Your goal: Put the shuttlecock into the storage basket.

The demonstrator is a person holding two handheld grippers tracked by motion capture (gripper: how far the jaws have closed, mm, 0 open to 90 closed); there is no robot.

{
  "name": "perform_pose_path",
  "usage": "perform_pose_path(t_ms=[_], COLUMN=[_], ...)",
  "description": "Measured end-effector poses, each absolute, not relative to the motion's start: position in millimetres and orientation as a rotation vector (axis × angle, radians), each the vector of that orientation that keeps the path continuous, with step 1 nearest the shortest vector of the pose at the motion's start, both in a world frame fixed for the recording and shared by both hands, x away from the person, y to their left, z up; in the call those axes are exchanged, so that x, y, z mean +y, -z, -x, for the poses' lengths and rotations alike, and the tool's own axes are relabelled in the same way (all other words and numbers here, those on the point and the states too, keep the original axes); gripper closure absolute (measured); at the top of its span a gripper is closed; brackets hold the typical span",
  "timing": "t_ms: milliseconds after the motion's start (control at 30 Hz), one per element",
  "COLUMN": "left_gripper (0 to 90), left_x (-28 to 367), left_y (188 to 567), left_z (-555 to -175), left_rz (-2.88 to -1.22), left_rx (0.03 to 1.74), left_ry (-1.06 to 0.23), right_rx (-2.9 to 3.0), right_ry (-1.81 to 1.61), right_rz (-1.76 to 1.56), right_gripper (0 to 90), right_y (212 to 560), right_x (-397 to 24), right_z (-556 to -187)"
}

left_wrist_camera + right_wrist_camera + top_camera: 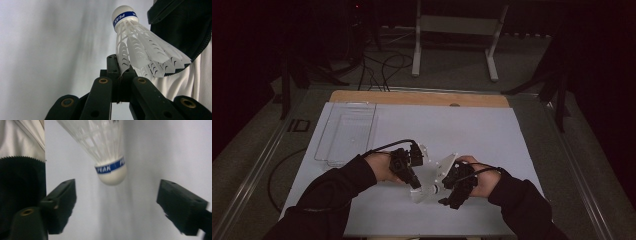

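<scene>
White shuttlecock (140, 47), blue band; black hand-held gripper (120, 75)

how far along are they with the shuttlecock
Done: the left gripper is shut on the shuttlecock, pinching its feather skirt. In hand: its cork tip hangs between the open jaws of the right gripper, with neither pad touching it. Left: nothing lies in the clear tray on the white table, possibly the shuttlecock's destination.
</scene>
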State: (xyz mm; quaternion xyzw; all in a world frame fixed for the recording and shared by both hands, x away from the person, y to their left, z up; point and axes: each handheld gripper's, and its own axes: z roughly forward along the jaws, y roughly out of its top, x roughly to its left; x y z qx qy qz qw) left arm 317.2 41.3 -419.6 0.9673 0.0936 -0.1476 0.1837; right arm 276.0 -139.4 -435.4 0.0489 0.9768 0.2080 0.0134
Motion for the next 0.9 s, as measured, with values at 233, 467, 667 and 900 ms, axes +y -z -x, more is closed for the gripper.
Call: perform_pose_path(t_ms=[233,467,667,900], left_gripper=[90.0,90.0,90.0,90.0], left_x=[50.1,57.1,62.2,67.9], left_y=[417.2,408.4,403.3,399.9], left_z=[-320.0,-320.5,-321.1,-321.2], left_rz=[-2.725,-2.715,-2.711,-2.706], left_rx=[0.273,0.270,0.281,0.289], left_ry=[0.408,0.401,0.385,0.379], right_rx=[3.044,2.984,2.968,2.938], right_ry=[-0.717,-0.758,-0.773,-0.813], right_rz=[-0.210,-0.236,-0.267,-0.299], right_gripper=[9.8,9.7,9.5,9.3], right_y=[439.8,445.7,451.5,456.5], right_x=[-148.0,-161.4,-169.3,-179.7], right_z=[-279.4,-279.3,-279.5,-277.7])
